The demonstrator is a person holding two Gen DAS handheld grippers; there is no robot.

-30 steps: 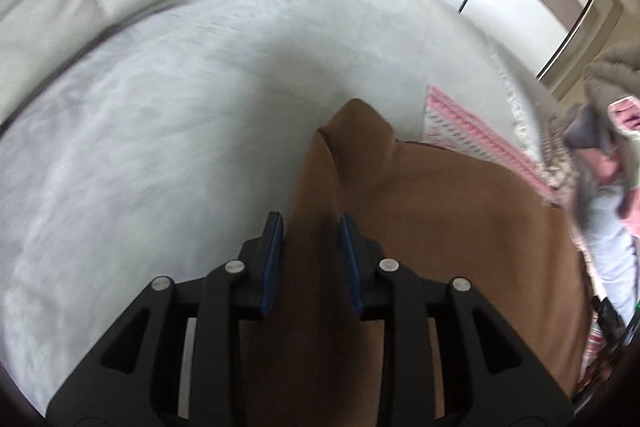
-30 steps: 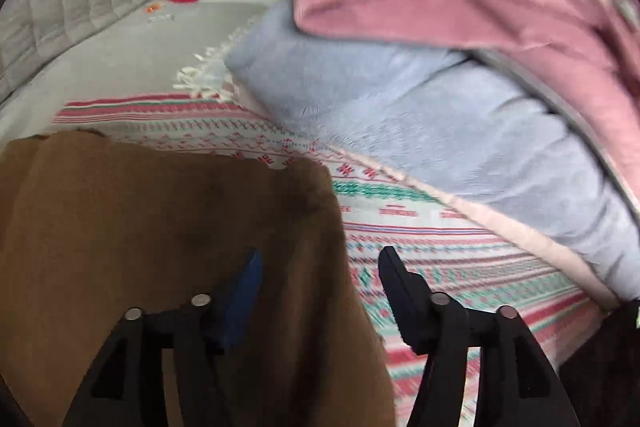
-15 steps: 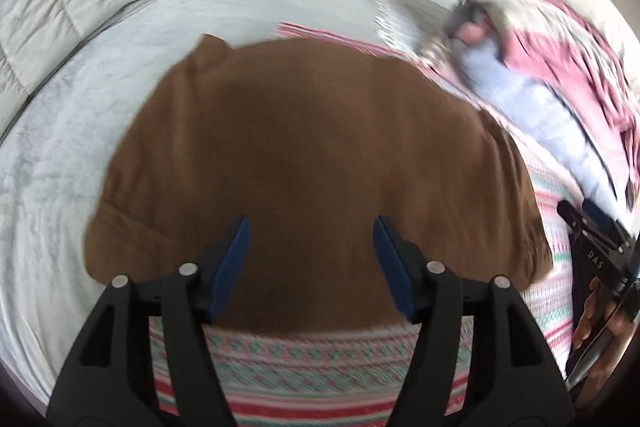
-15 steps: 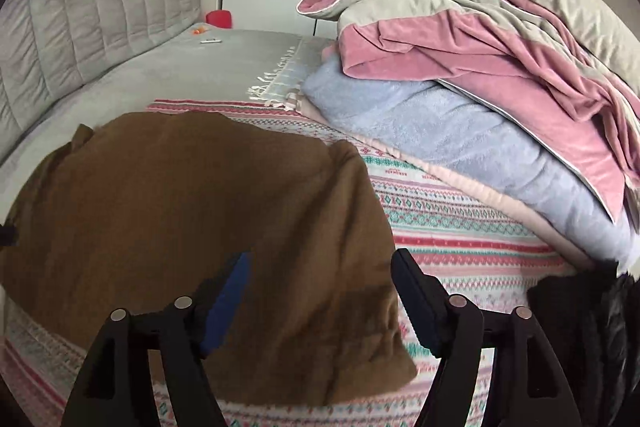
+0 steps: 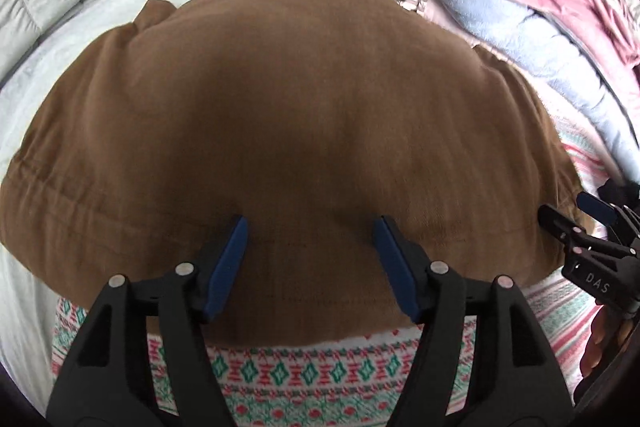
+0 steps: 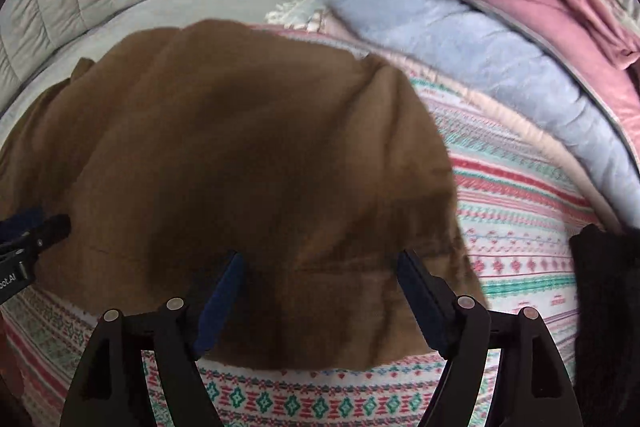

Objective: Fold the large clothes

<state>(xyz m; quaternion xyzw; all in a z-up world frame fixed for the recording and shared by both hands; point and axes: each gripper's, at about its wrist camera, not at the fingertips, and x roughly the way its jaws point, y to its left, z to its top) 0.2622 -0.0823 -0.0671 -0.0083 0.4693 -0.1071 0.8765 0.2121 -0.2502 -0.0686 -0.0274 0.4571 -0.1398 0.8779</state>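
While both have just been opening, left gripper (image 5: 310, 227), right gripper (image 6: 320, 261) empty over brown garment (image 5: 280, 99)

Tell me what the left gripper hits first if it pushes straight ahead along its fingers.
Most likely the brown garment: the left gripper, jaws open and holding nothing, points down at its near hem where it lies on the patterned blanket. Nothing shows in between, though depth is hard to judge.
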